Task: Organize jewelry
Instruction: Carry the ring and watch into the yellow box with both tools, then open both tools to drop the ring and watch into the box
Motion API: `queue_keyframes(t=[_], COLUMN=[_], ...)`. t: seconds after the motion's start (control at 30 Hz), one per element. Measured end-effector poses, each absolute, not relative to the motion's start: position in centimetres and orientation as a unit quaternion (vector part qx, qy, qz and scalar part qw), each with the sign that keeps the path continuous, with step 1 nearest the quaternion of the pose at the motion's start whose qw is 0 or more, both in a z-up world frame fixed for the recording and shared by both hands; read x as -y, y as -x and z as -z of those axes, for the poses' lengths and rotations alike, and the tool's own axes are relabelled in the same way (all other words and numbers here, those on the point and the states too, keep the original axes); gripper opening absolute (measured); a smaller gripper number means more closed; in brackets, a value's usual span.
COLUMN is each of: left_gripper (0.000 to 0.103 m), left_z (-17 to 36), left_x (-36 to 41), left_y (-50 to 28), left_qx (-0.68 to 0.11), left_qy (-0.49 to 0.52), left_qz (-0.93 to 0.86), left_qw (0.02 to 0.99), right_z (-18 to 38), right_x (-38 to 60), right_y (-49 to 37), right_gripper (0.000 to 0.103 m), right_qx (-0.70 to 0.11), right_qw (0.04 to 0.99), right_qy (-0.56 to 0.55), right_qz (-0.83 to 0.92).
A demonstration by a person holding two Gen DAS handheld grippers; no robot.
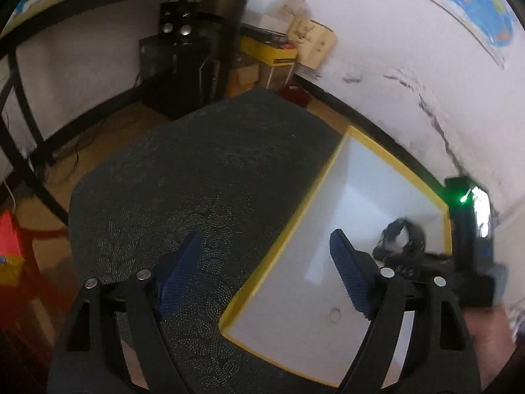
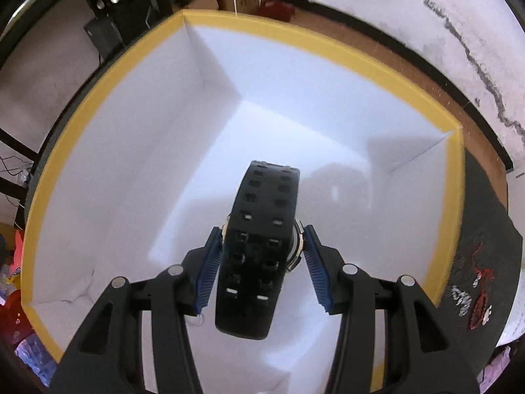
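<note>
I hold the watch over the box, well inside its yellow rim, my right gripper clamping its case. Released from here, it could tumble and land face-down. The perforated black strap is curled. My left gripper gapes wide, holding nothing, over the mat beside the box.

Left wrist view: looks steeply down from above the dark table, facing its far edge and the white wall; yellow-rimmed box at right.
Right wrist view: close, almost straight down into that box.
Shared: the box, table edge, wall.
</note>
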State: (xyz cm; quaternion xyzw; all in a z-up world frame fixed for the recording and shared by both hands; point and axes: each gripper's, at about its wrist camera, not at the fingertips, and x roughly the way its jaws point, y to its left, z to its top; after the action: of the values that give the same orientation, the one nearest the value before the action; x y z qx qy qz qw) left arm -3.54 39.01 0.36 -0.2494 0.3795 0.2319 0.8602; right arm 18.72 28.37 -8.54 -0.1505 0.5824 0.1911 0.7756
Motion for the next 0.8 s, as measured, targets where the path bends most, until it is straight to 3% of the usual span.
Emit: queue_keyframes(t=[0.43,0.47,0.5,0.53,0.6,0.67,0.8], left_gripper=[0.079,0.079,0.079,0.079,0.079,0.079,0.079], left_z=[-0.5,-0.6,-0.7,-0.7,-0.9,-1.0,-1.4], left_x=[-38.7,-38.6,-38.6,-38.6,-38.5,-38.2,-37.7], left_y=[2.8,2.8,2.9,2.9,2.9,2.8,2.7], left_qx=[-0.376,-0.375,-0.374,-0.371,-0.369,-0.368,-0.361], left_qy=[0.238,0.238,0.239,0.239,0.238,0.236,0.232], left_qz=[-0.221,-0.222,-0.223,-0.224,-0.224,-0.223,-0.222], left_qw=[0.868,0.868,0.868,0.869,0.870,0.871,0.875], right_z=[10.4,9.8,9.2,8.6,7.5,6.5,4.8], right_x=[-28.5,-28.6,-28.7,-28.7,-28.8,-28.5,-27.0], right_y=[-18.4,-18.1,-17.8,-17.4,-16.7,-16.0,-14.7], right_gripper=[0.051,0.057,0.072,0.082,0.082,0.090,0.096], right_qx=[-0.588,-0.576,-0.565,-0.554,-0.538,-0.527,-0.509], right_qw=[0.767,0.774,0.781,0.786,0.791,0.796,0.805], right_qy=[0.169,0.174,0.178,0.181,0.192,0.190,0.192], right_qz=[-0.193,-0.197,-0.200,-0.207,-0.219,-0.230,-0.236])
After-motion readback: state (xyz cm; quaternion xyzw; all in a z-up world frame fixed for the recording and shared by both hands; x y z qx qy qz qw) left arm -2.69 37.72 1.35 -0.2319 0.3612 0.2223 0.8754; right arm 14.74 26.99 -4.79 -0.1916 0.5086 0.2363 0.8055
